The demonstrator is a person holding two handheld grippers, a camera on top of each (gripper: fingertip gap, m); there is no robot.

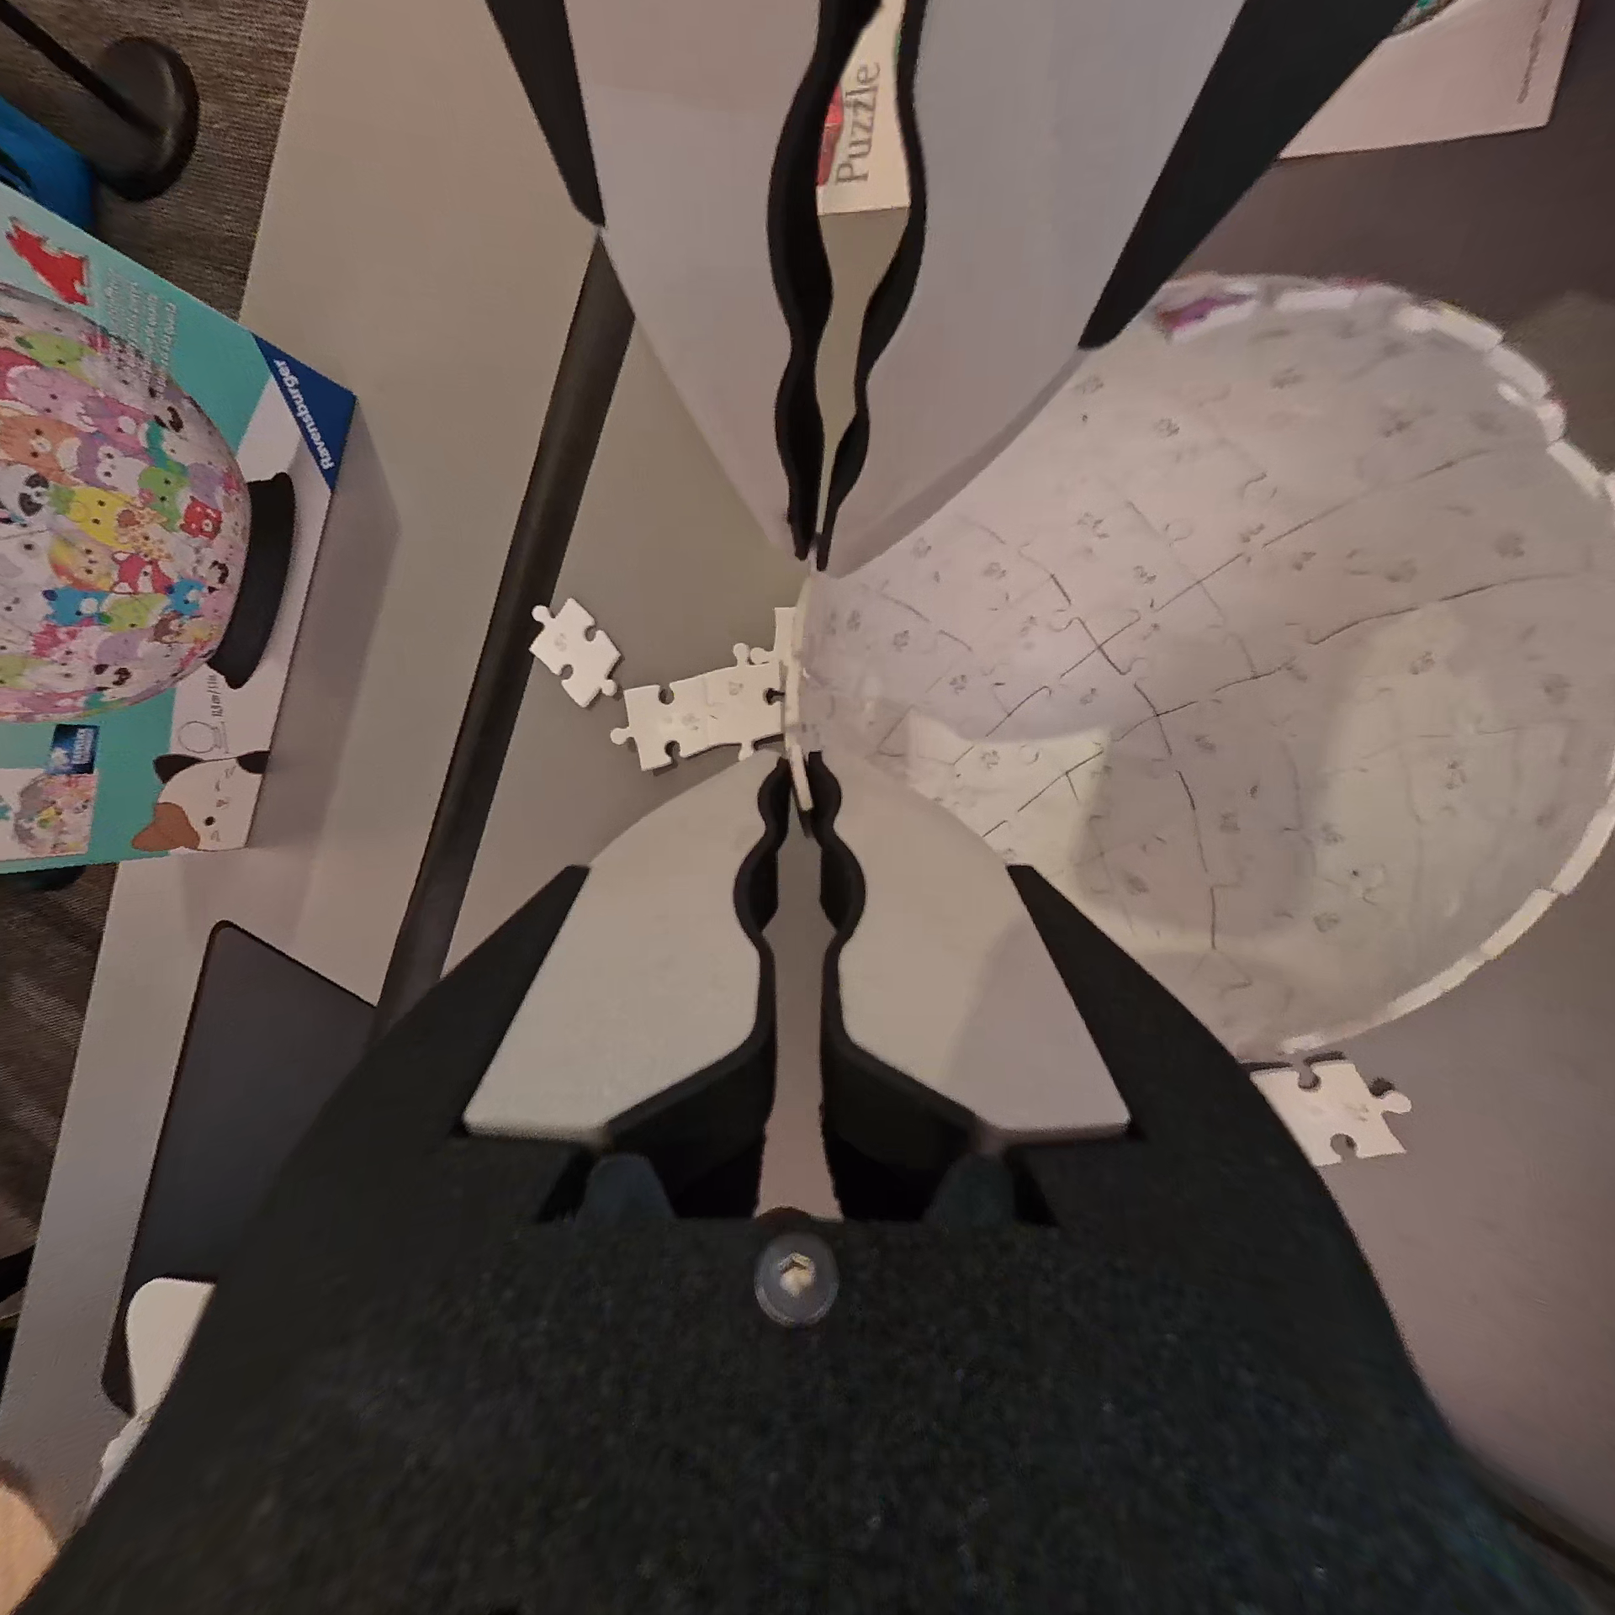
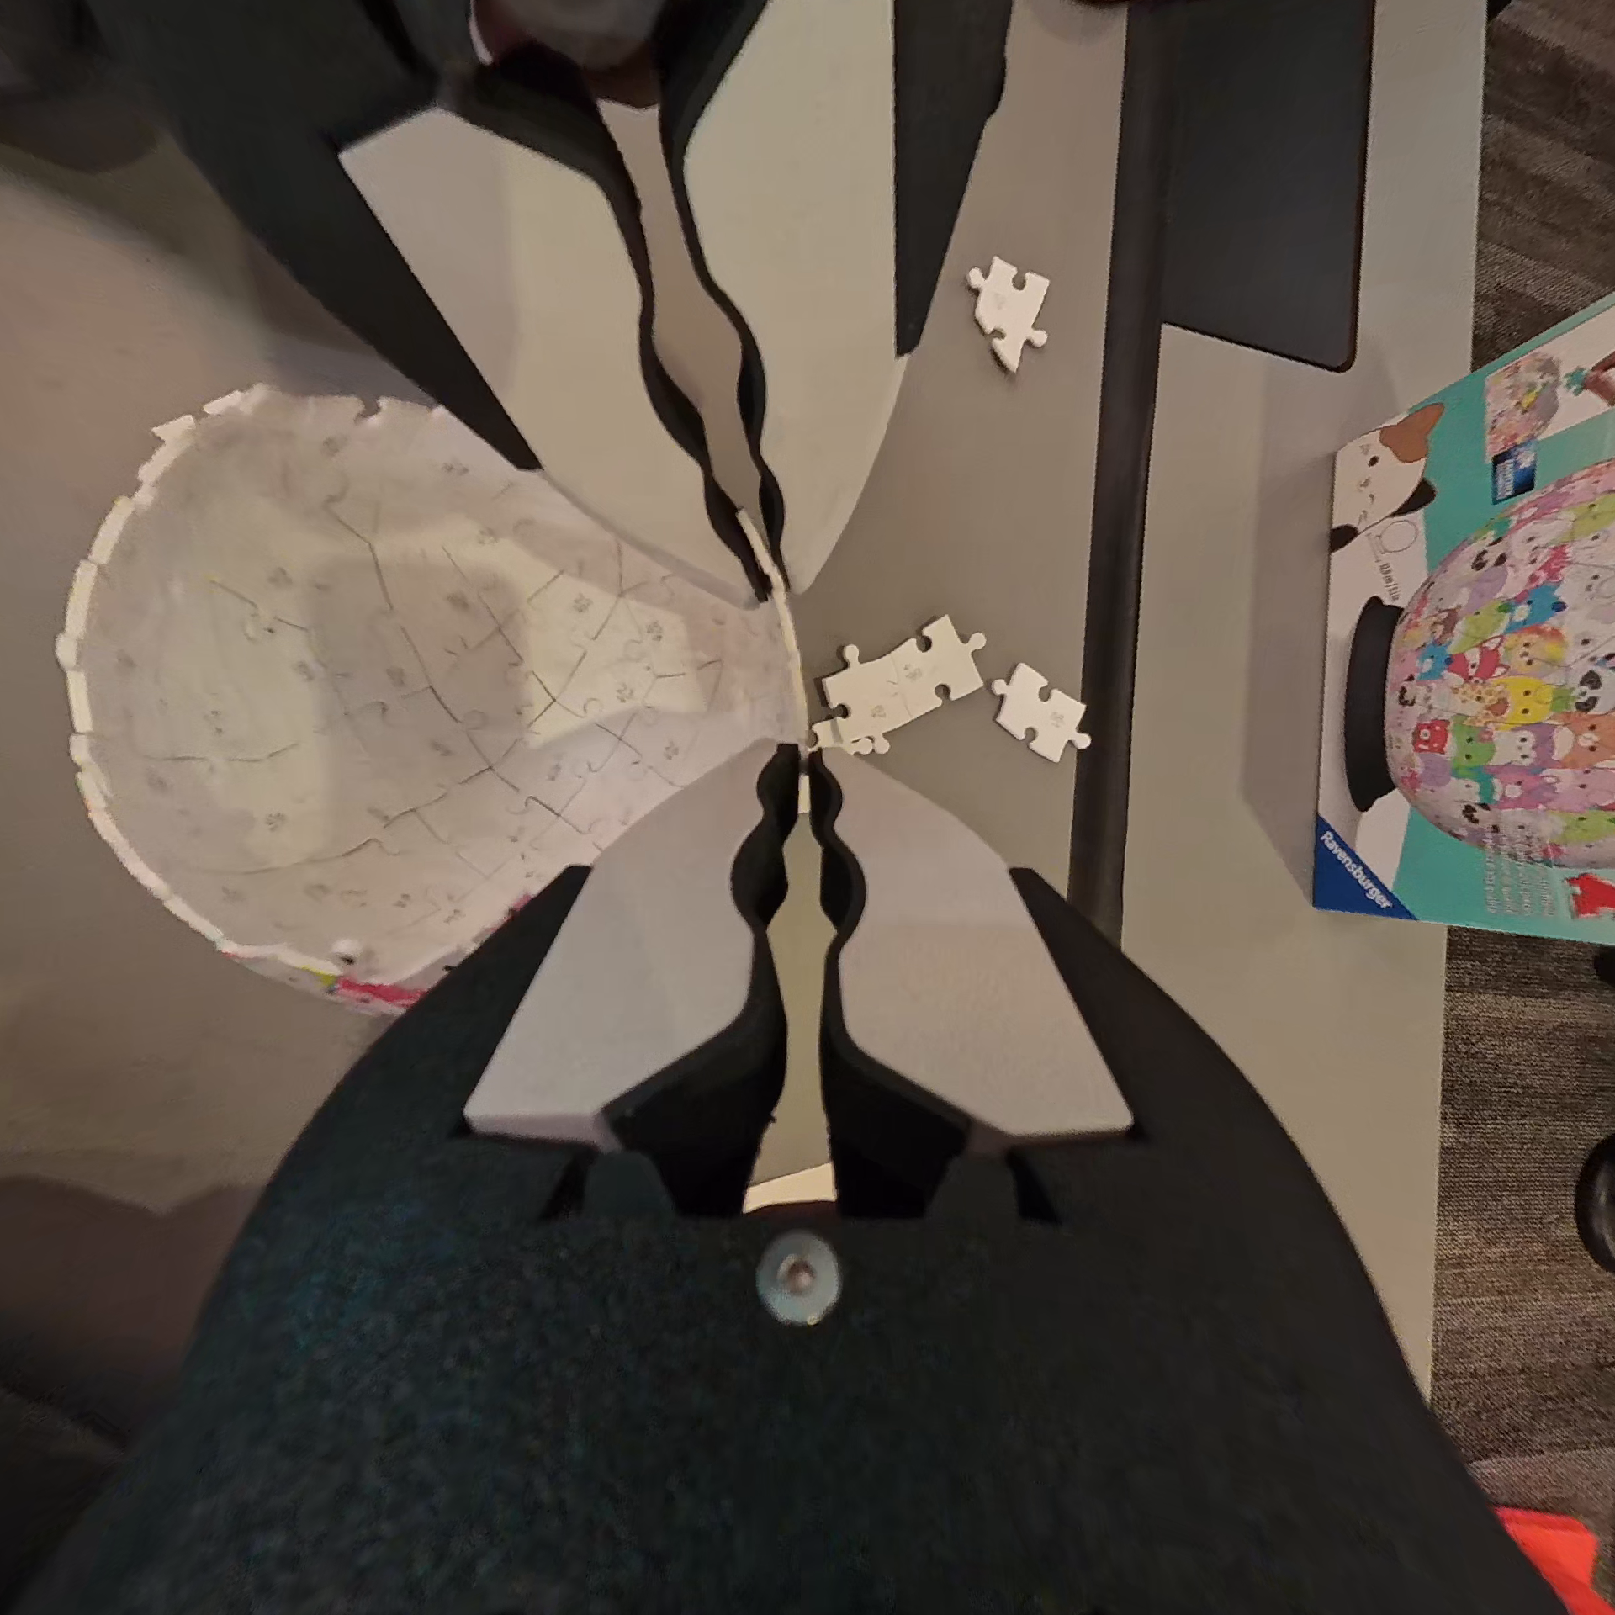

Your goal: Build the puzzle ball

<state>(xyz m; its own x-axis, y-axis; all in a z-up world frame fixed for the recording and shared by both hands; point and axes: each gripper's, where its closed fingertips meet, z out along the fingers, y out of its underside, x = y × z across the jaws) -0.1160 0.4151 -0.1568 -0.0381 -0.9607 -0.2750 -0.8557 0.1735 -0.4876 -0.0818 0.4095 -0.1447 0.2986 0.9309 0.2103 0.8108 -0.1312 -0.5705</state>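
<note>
The half-built puzzle ball is an open white bowl of joined pieces, seen from its inside, with coloured print on the outer edge. My left gripper is shut on its rim. My right gripper is shut on the same rim, a short way along. Each gripper also shows from the top of the other's view, the right gripper and the left gripper. A joined pair of white pieces lies face down just outside the rim, with a single piece beside it.
The puzzle box lies flat near the grey table's edge. A dark gap runs between two tabletops. Another loose piece lies by the ball, one more farther off. A printed sheet lies behind. Spacing between my two grippers at the tips: around 4 cm. From either gripper's tips it is about 12 cm to the single piece. Look for it in the right wrist view too.
</note>
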